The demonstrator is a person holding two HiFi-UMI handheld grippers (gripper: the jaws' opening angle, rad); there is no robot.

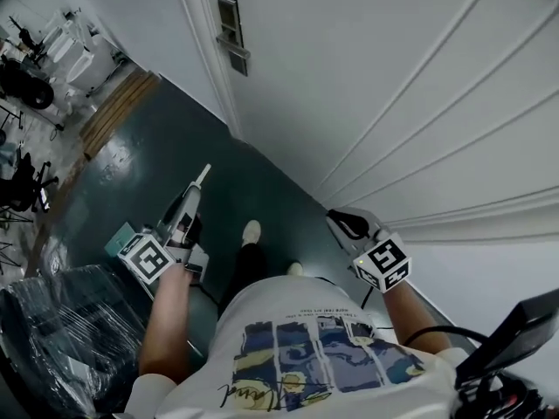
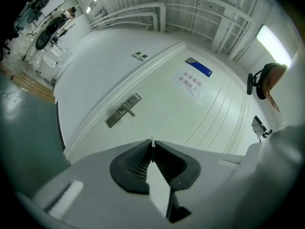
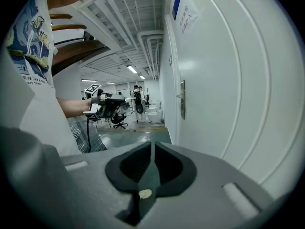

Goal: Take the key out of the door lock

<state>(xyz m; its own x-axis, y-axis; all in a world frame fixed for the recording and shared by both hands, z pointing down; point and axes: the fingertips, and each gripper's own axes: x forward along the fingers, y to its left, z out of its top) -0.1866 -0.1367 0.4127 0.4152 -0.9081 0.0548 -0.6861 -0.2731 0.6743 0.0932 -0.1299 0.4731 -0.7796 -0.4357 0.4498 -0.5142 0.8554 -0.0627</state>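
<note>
Dark green floor (image 1: 166,160), wooden boards (image 1: 116,110), plastic-wrapped bundle (image 1: 61,334), printed paper sign (image 2: 190,83)

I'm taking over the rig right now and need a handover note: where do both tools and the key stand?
Left tool: shut on a thin pale sliver, probably the key seen edge-on; held away from the door.
Right tool: shut, empty, close to the door.
Lock plate with lever handle: no key seen in it, though it is small in view.
Done: key apparently out of the lock.
Left: confirm that the sliver in the left tool is the key.
</note>
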